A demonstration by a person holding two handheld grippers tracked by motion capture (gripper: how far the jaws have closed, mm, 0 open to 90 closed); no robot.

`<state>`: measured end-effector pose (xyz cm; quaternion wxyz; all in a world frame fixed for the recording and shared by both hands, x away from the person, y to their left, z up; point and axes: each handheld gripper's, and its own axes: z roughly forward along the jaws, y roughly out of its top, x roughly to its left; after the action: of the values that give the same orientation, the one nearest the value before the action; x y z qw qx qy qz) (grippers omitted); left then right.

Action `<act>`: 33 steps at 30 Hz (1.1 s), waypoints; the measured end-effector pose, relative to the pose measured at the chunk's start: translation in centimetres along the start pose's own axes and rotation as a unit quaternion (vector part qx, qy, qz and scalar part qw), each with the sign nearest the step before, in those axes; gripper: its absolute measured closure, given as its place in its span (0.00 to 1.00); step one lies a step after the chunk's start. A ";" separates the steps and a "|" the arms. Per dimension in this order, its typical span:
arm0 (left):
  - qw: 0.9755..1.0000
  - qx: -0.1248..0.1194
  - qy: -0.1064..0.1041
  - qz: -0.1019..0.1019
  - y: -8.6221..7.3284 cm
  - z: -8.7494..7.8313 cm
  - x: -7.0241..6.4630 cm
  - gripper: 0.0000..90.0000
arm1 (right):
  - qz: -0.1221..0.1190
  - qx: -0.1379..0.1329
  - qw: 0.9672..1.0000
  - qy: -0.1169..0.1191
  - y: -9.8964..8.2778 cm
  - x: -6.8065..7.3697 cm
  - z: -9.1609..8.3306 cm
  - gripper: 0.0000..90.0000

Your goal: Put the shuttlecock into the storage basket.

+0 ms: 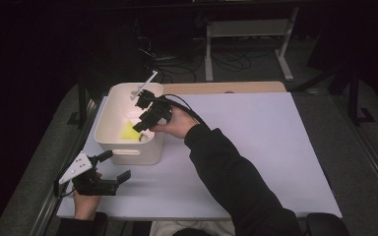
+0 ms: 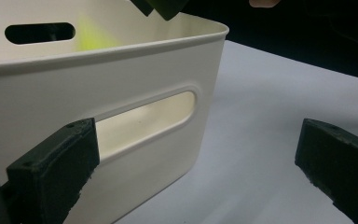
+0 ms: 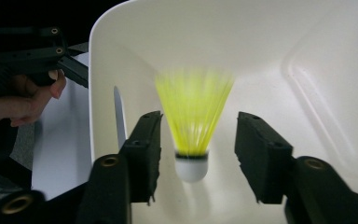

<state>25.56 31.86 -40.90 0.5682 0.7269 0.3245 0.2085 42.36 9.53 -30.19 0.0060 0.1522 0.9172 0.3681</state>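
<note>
Overhead, a pale lavender table top sits lit in a dark room, with a strip of bare wood showing along its far edge. Beyond it the floor is dim: tangled cables and the white legs of a frame.

White plastic bin near the table's left side, slot handle in its near wall. Right gripper held over the bin's open top, pointing down into it, cable trailing back over the hand.

Seen along that gripper, a yellow shuttlecock with a white cork tip lies between the jaws inside the bin, blurred. The jaws stand partly open, a gap on each side of it; they do not press it.

Left gripper low at the front left corner of the table, just beside the bin's near wall. Its jaws are spread wide with nothing between them, one close to the slot handle, the other over bare table.
</note>
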 end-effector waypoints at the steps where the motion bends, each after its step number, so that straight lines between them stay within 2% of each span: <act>1: 1.000 0.000 0.000 0.000 0.0 0.0 0.0 0.00 | 0.002 0.000 1.000 0.000 0.0 0.0 -0.1 0.51; 4: 1.000 0.000 0.000 0.000 0.0 0.0 0.0 0.00 | 0.003 -0.004 1.000 -0.002 0.0 -0.1 -0.4 0.39; 5: 1.000 0.000 0.000 0.000 0.0 0.0 0.0 0.00 | 0.003 -0.004 1.000 -0.002 0.0 -0.1 -0.4 0.39; 6: 1.000 0.000 0.000 0.000 0.0 0.0 0.0 0.00 | 0.004 -0.003 1.000 -0.004 0.0 -0.2 -0.7 0.29; 7: 1.000 0.000 0.000 0.000 0.0 0.0 0.0 0.00 | 0.004 -0.003 1.000 -0.004 0.0 -0.2 -0.7 0.29; 8: 1.000 0.000 0.000 0.000 0.0 0.0 0.0 0.00 | 0.008 -0.003 1.000 -0.006 -0.1 -0.4 -0.8 0.20; 13: 1.000 0.000 0.000 0.000 0.0 0.0 0.0 0.00 | 0.012 -0.010 1.000 -0.010 -0.2 -0.6 -1.4 0.12; 14: 1.000 0.000 0.000 0.000 0.0 0.0 0.0 0.00 | 0.012 -0.016 1.000 -0.012 -0.3 -0.6 -1.8 0.06; 16: 1.000 0.000 0.000 0.000 0.0 0.0 0.0 0.00 | 0.013 -0.021 1.000 -0.012 -0.3 -0.7 -2.2 0.02; 20: 1.000 0.001 0.000 0.001 0.0 0.0 0.0 0.00 | 0.015 -0.040 0.999 -0.005 -0.6 -0.8 -3.2 0.00; 25: 1.000 0.001 0.000 0.001 0.0 0.0 0.0 0.00 | 0.018 -0.055 0.998 -0.008 -1.1 -1.1 -4.2 0.00; 33: 1.000 0.002 0.000 0.001 0.0 0.0 0.0 0.00 | 0.020 -0.061 0.998 -0.021 -1.8 -1.5 -5.6 0.00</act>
<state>25.55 31.83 -40.94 0.5664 0.7285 0.3242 0.2081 42.57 4.10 -27.50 0.0274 0.1781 0.8894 0.4202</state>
